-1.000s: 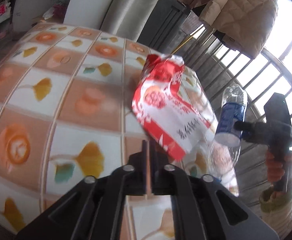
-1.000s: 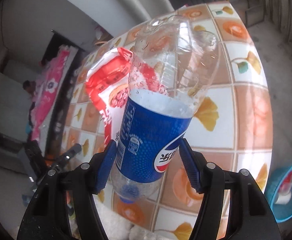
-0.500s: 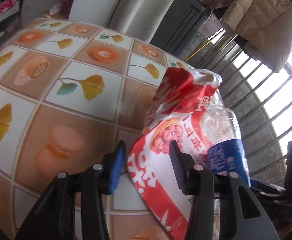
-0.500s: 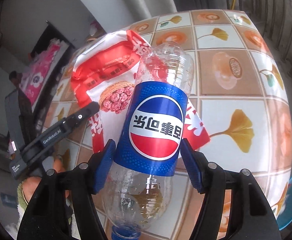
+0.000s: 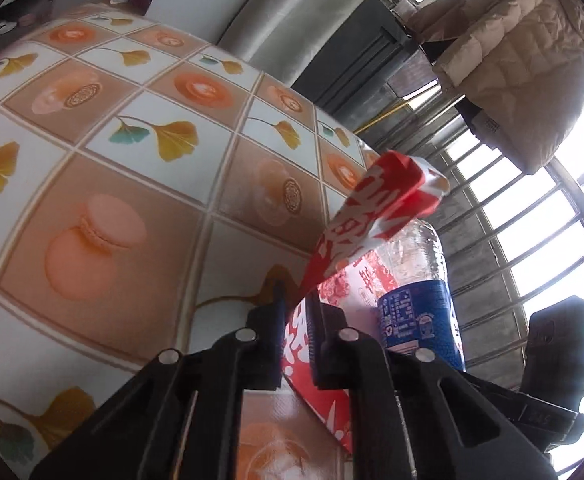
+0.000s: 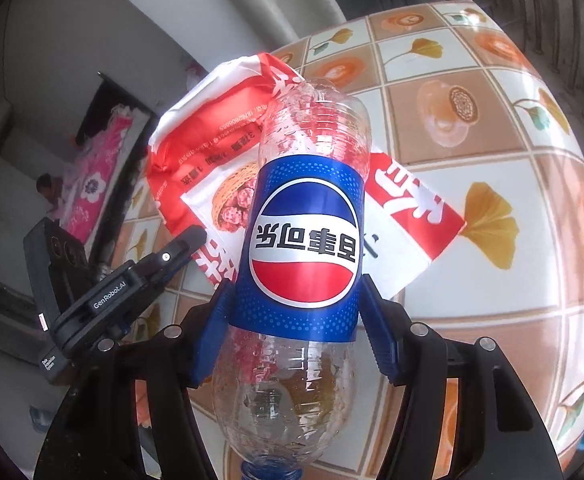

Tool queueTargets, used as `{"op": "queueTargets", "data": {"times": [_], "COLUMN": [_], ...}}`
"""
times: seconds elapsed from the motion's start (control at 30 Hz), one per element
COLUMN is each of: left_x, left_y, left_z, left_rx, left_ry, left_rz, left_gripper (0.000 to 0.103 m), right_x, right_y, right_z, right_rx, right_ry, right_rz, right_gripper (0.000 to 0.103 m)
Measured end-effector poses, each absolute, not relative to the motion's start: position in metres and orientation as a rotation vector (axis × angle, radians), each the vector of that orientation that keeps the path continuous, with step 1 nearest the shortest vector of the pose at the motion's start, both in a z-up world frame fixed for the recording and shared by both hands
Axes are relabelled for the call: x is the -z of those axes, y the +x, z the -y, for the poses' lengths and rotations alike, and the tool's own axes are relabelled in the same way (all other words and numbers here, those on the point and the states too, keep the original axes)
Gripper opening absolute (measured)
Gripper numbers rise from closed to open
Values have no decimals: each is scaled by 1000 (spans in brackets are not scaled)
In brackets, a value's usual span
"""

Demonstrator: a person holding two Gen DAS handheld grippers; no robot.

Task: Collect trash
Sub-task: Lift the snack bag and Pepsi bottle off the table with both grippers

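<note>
A tablecloth (image 5: 139,184) printed with ginkgo leaves and macarons covers the table. Behind it stands a grey column (image 5: 292,20). Daylight pours through a barred window (image 5: 540,232), where a beige quilted jacket (image 5: 520,60) hangs. A pink floral cloth (image 6: 91,184) lies in the dim room beyond.

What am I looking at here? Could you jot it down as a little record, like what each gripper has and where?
Setting: table with a tile-pattern cloth
Left gripper: jaws closing on a red snack bag, bag between them
Right gripper: jaws clamped on an empty cola bottle, cap end toward the camera
Bag and bottle: side by side, bottle in front of the bag in the right view
Background: beige coat by a barred window
</note>
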State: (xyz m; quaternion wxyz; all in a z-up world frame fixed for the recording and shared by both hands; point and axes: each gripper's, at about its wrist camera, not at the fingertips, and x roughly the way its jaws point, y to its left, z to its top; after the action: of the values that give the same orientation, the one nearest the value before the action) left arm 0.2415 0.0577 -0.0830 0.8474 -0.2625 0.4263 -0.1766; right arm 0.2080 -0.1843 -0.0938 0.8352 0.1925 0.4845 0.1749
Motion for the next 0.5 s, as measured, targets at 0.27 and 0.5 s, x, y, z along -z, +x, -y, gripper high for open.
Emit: {"op": "queueTargets", "data": {"times": [0.27,0.5], "left_x": [58,55], "left_y": [203,141], "left_z": [-58,-82], "left_rx": [457,525], "left_ry": [-442,-363], "left_rz": [-911,-1019], "left_gripper": [0,0], "right_x": [87,78], "right_y": [175,140], "right_z": [199,205], "right_rx": [-338,-342], "right_ry": [408,386], "right_rz": [-1033,-1009], "right_gripper": [57,57]}}
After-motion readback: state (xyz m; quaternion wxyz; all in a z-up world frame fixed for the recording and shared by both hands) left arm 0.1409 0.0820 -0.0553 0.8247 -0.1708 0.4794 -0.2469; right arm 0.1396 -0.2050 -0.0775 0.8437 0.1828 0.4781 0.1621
